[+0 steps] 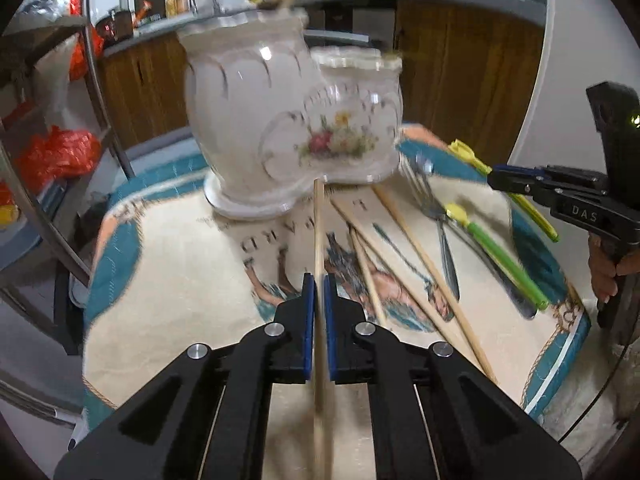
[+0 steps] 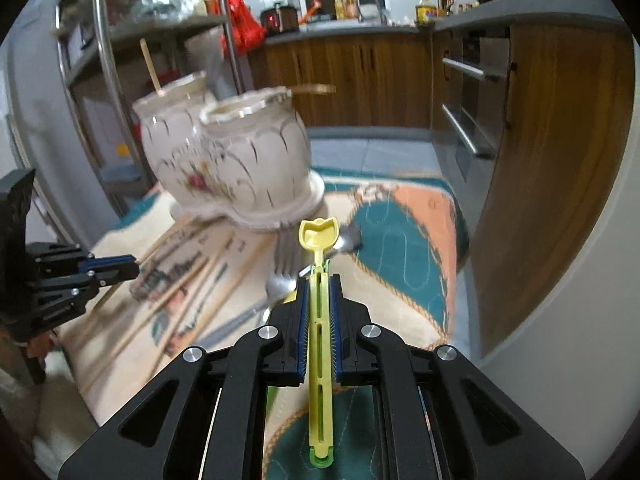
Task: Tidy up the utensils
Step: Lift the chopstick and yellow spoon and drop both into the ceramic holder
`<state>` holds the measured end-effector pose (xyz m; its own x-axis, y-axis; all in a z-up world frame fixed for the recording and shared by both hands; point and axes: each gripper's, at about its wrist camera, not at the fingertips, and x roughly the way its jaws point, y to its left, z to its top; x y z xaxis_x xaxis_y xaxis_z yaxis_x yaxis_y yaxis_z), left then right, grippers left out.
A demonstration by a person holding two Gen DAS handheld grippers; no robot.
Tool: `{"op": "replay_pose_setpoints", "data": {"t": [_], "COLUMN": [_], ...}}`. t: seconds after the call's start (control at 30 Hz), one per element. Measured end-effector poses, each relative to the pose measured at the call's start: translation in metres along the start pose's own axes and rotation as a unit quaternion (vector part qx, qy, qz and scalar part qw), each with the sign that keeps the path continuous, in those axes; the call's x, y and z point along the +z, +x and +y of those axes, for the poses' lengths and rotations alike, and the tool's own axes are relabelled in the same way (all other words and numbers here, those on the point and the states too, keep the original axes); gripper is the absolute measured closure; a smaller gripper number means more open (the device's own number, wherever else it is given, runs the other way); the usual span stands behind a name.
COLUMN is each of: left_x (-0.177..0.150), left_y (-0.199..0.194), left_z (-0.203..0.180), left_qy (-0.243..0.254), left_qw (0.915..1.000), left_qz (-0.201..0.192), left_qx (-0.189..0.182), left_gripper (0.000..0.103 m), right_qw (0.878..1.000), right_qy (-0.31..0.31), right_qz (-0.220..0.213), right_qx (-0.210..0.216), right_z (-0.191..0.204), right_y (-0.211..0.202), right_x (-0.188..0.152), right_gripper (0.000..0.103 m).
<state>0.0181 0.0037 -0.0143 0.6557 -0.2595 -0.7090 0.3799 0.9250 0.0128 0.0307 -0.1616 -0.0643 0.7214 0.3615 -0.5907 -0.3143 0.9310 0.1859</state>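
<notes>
A white double-pot ceramic holder (image 1: 280,120) with a flower print stands on a patterned cloth (image 1: 180,280); it also shows in the right wrist view (image 2: 240,160), with one stick (image 2: 150,66) standing in its far pot. My left gripper (image 1: 319,280) is shut on a wooden chopstick (image 1: 318,232) that points at the holder's base. My right gripper (image 2: 319,280) is shut on a yellow-green plastic spoon (image 2: 318,236), raised above the cloth. Loose chopsticks (image 1: 416,256), a metal fork (image 1: 436,216) and a green-handled spoon (image 1: 496,256) lie on the cloth.
Wooden kitchen cabinets (image 2: 360,80) and an oven front (image 2: 472,120) stand behind the table. A metal rack (image 1: 96,92) with red bags (image 1: 56,156) stands at the left. The cloth's right edge (image 1: 576,344) hangs near the table rim.
</notes>
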Motion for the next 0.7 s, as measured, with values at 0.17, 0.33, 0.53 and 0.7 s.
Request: {"op": "replay_pose_setpoints", "data": {"t": [0.17,0.33,0.53,0.7], "left_x": [-0.001,0.003,0.026,0.044], "left_y": [-0.024,-0.059,-0.083,-0.081], "left_z": [0.007,0.024,0.039,0.044], "left_qy": [0.000,-0.009,-0.035,-0.040], "left_qw": [0.9989,0.9943,0.9842,0.9787], "left_qz": [-0.046,-0.105,-0.174,-0.201], "left_qx": [-0.006,-0.019,-0.001,0.011], "left_gripper": [0.098,0.098,0.098,0.098], "right_qw": [0.999,0.996,0.990,0.987], "right_qy": [0.000,0.000,0.010,0.009], "right_qz": [-0.034,-0.084,-0.126,-0.146], "right_qx": [0.018,0.043,0.055,0.065], "right_z": [0.006,0.013,0.015,0.017], "right_y": [-0.013,-0.034,-0.041,-0.037], "right_x": [0.003,0.018,0.044,0.064], "right_gripper": [0.093,0.093,0.093,0.093]}}
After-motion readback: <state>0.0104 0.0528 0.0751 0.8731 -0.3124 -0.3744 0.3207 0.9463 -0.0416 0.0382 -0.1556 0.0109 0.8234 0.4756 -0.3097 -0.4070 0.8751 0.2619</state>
